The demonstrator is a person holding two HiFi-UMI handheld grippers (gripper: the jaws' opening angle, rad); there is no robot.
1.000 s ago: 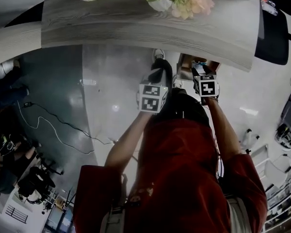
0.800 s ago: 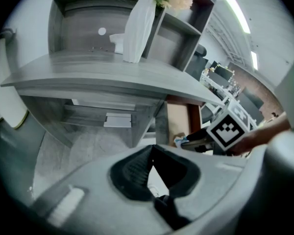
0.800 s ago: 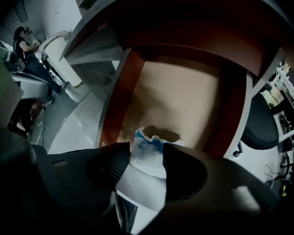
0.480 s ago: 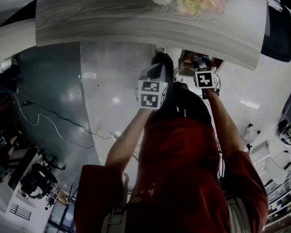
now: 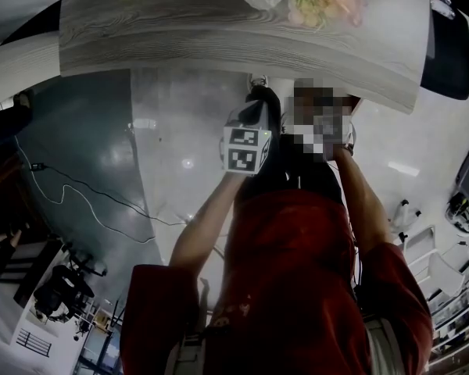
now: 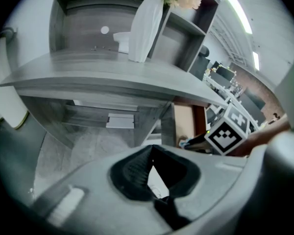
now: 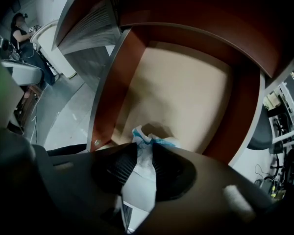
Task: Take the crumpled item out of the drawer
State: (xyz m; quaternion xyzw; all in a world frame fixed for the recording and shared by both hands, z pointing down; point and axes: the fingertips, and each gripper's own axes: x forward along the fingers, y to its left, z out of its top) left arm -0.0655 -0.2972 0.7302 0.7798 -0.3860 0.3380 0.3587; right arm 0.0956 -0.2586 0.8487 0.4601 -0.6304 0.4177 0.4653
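Note:
The drawer stands pulled out, with red-brown walls and a bare tan bottom. Near its front edge lies the crumpled item, white with blue print. My right gripper reaches into the drawer with its jaws closing, and the item fills the gap between the pads. A mosaic patch hides this gripper in the head view. My left gripper is held beside the drawer, shut with nothing in it. Its marker cube shows in front of the person's red top.
A grey wooden desk spans the top, with a white vase of flowers on it. A black office chair stands at the right. A cable runs over the floor at the left.
The right gripper's cube has moved a little farther toward the drawer and is now behind a mosaic patch. The left gripper has barely moved.

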